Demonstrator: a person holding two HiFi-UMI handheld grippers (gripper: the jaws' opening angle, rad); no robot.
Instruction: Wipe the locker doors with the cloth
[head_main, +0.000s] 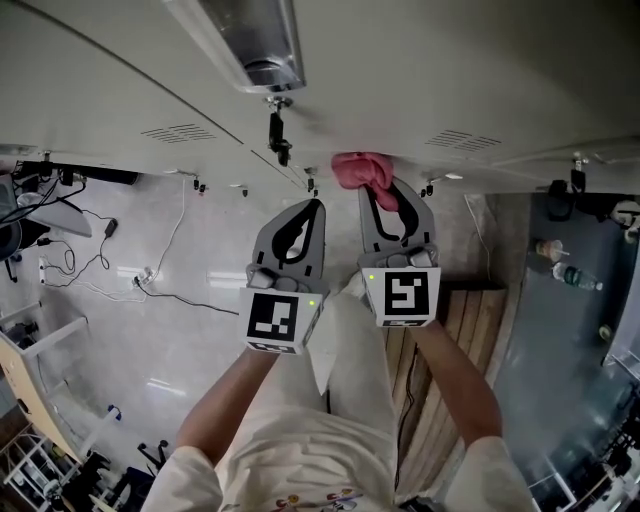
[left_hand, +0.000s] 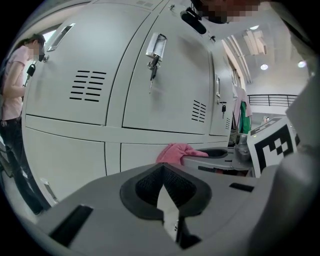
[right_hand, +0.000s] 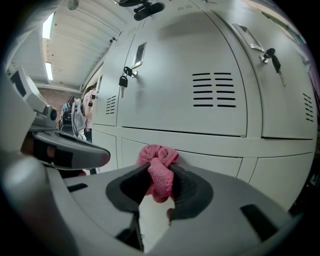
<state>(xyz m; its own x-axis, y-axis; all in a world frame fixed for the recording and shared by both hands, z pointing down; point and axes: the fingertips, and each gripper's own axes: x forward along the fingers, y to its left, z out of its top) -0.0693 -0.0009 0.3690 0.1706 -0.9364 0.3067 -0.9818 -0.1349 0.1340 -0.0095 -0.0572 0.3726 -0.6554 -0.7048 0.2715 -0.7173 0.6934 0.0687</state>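
A pink cloth (head_main: 358, 170) is bunched between the jaws of my right gripper (head_main: 388, 190), which is shut on it. The gripper holds the cloth against a pale grey locker door (head_main: 430, 80), low on the door just under a horizontal seam. In the right gripper view the cloth (right_hand: 156, 156) bulges out past the right gripper (right_hand: 159, 169) and touches the door (right_hand: 200, 65). My left gripper (head_main: 314, 208) hangs just left of it, shut and holding nothing, a short way off the lockers. In the left gripper view the left gripper (left_hand: 162, 169) points at the lockers (left_hand: 170, 90), with the cloth (left_hand: 175, 151) to its right.
Keys hang from the locks (head_main: 279, 135) (left_hand: 152, 70) (right_hand: 123, 80). A person (left_hand: 12, 100) stands by the lockers far to the left. A wooden bench (head_main: 470, 340) is below my right arm. Cables (head_main: 150, 285) lie on the floor at left, bottles (head_main: 570, 275) at right.
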